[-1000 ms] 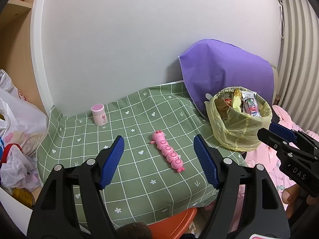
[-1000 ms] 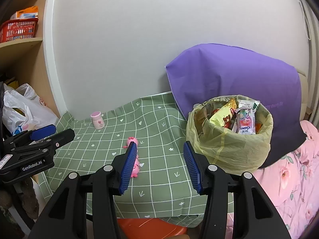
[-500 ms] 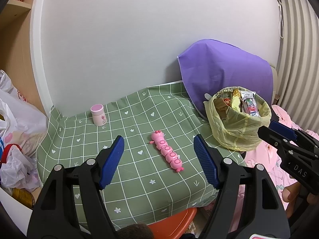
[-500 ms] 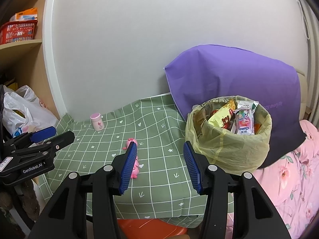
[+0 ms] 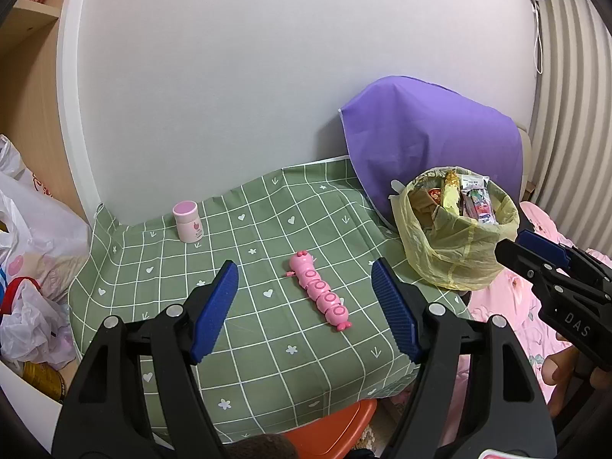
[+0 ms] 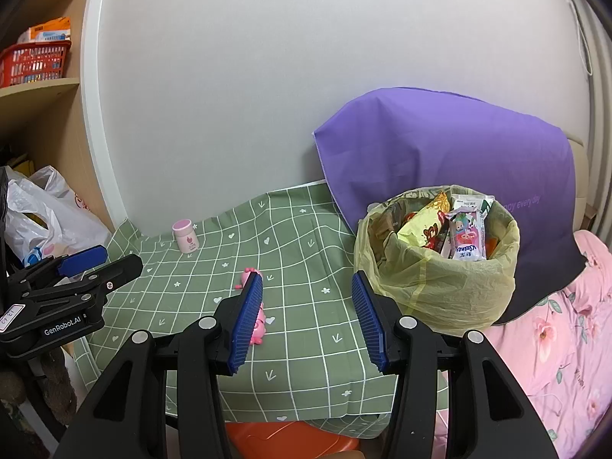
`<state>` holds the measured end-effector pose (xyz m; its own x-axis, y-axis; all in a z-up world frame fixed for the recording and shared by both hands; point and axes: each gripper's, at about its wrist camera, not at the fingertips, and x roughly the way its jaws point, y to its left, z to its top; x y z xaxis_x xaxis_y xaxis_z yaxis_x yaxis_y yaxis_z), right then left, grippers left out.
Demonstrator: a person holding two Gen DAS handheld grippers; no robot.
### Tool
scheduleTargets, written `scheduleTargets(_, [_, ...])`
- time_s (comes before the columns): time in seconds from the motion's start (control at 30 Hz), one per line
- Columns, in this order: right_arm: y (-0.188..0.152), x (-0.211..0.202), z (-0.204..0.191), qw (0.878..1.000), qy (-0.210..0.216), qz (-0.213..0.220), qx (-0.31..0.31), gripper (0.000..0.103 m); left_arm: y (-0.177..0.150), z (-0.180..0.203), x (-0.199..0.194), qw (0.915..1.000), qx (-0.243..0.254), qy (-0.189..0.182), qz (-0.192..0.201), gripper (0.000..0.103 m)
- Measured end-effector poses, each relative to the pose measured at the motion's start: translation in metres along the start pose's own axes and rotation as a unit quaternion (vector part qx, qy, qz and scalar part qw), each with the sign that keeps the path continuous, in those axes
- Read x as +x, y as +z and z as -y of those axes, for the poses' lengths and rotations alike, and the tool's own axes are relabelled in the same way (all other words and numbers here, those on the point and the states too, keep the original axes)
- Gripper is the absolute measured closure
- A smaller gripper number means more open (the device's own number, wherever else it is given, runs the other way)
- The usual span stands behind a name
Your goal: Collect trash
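Green checked cloth [image 5: 267, 329] spreads ahead of both empty, wide-spread grippers, left gripper [image 5: 306, 306] and right gripper [image 6: 308, 319], with the yellow trash bag [image 6: 440, 287] just right of the right gripper's fingers and the pink caterpillar toy [image 5: 319, 291] between the left's.

The table [image 5: 267, 229] wore a green cloth gridded in white with small hearts, stars and arrows. The caterpillar toy [image 5: 319, 290] and little bottle [image 5: 187, 222] were pink, the bin liner [image 6: 436, 287] pale yellow, the cover [image 6: 451, 153] purple.
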<state>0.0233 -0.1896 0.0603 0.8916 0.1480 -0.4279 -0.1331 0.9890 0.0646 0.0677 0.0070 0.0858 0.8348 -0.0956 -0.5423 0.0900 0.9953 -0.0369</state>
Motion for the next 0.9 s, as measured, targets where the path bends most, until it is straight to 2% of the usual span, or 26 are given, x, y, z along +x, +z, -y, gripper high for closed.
scheduleTargets(0.9, [0.0001, -0.0026, 0.0062, 1.000, -0.005, 0.001, 0.004, 0.057, 0.0001, 0.0032, 0.0009, 0.9998, 0.014, -0.010, 0.004, 0.035])
